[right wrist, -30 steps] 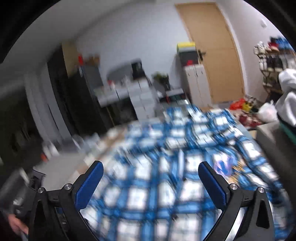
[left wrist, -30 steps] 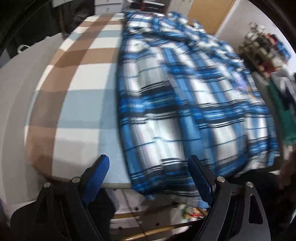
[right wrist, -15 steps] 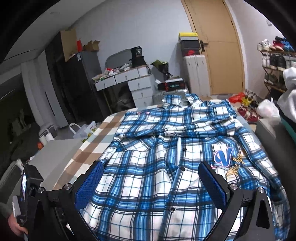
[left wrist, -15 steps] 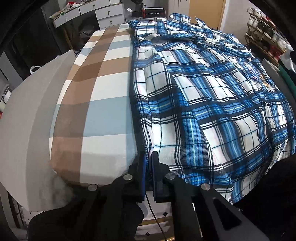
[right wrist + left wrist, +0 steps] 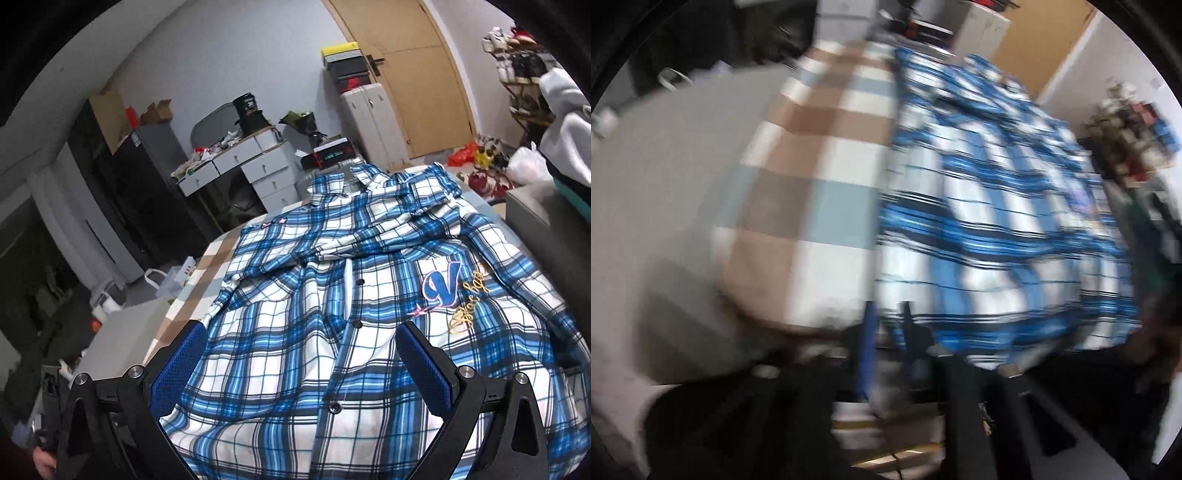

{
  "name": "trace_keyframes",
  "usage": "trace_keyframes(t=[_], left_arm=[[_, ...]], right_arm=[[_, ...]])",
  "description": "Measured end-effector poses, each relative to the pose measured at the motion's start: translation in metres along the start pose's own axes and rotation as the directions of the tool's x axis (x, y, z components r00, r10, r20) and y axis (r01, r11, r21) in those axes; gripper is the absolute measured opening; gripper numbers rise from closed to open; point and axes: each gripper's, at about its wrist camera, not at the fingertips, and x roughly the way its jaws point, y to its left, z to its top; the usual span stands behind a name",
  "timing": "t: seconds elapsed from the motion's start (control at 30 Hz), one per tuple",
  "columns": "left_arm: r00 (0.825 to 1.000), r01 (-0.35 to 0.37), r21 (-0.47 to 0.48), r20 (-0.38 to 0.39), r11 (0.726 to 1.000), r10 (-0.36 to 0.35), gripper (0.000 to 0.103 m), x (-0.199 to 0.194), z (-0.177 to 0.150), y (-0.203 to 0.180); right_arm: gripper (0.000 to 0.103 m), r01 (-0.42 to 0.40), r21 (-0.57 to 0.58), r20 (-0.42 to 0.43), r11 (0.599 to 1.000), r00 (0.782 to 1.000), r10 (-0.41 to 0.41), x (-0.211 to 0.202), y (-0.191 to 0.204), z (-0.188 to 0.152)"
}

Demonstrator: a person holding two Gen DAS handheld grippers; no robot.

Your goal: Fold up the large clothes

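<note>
Plaid shirt (image 5: 332, 332) flat on bed (image 5: 820, 206) (front up)

I am working in a lived-in bedroom: a bed with checked sheet (image 5: 192, 291) at lower left, white drawers (image 5: 258, 166) at centre, a wooden door (image 5: 413, 74) and shoe rack (image 5: 517, 62) at upper right.
</note>
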Motion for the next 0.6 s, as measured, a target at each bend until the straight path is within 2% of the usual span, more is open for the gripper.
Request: trace_keyframes(t=[0.07, 0.17, 0.2, 0.27, 0.33, 0.37, 0.43, 0.47, 0.5, 0.53, 0.57, 0.6], left_arm=[[0.999, 0.036, 0.008, 0.000, 0.999, -0.036, 0.073, 0.014, 0.002, -0.007], [0.999, -0.017, 0.007, -0.051, 1.000, 0.018, 0.073, 0.034, 0.002, -0.019], [0.998, -0.047, 0.021, -0.034, 0.999, 0.048, 0.074, 0.036, 0.000, -0.023], [0.988, -0.144, 0.055, -0.039, 0.988, 0.146, 0.074, 0.041, -0.005, -0.030], [0.972, -0.229, 0.098, -0.036, 0.968, 0.234, 0.073, 0.047, -0.010, -0.036], [0.965, -0.256, 0.108, -0.024, 0.961, 0.260, 0.074, 0.049, -0.013, -0.038], [0.965, -0.260, 0.094, -0.002, 0.961, 0.261, 0.072, 0.051, -0.015, -0.038], [0.964, -0.266, 0.085, 0.011, 0.960, 0.266, 0.055, 0.051, -0.014, -0.038], [0.964, -0.265, 0.083, 0.023, 0.961, 0.264, 0.021, 0.048, -0.017, -0.038], [0.964, -0.265, 0.088, 0.024, 0.960, 0.264, 0.001, 0.048, -0.016, -0.040], [0.962, -0.273, 0.098, 0.023, 0.957, 0.272, 0.000, 0.050, -0.017, -0.044], [0.967, -0.253, 0.119, 0.044, 0.960, 0.249, 0.000, 0.050, -0.019, -0.049]], right_arm=[[0.103, 0.000, 0.004, -0.003, 1.000, 1.000, 0.000, -0.001, 0.000, 0.000], [0.103, 0.002, -0.002, -0.004, 1.000, 1.000, -0.002, -0.005, 0.002, 0.000], [0.103, 0.006, -0.005, -0.002, 1.000, 1.000, -0.006, -0.006, 0.002, 0.000], [0.103, 0.006, -0.008, 0.000, 1.000, 1.000, -0.006, -0.008, 0.002, 0.001], [0.103, 0.002, -0.004, -0.002, 1.000, 1.000, -0.002, -0.009, 0.001, 0.001], [0.103, -0.003, 0.000, -0.007, 1.000, 1.000, 0.003, -0.009, 0.002, 0.002], [0.103, -0.012, 0.001, -0.012, 1.000, 1.000, 0.012, -0.008, 0.004, 0.002], [0.103, -0.014, -0.003, -0.012, 1.000, 1.000, 0.014, -0.009, 0.005, 0.002], [0.103, -0.013, -0.012, -0.010, 1.000, 1.000, 0.013, -0.010, 0.007, 0.001], [0.103, -0.012, -0.020, -0.009, 1.000, 1.000, 0.012, -0.010, 0.008, 0.001], [0.103, -0.010, -0.029, -0.007, 1.000, 1.000, 0.010, -0.011, 0.009, 0.001], [0.103, -0.009, -0.038, -0.003, 0.999, 1.000, 0.009, -0.012, 0.011, 0.001]])
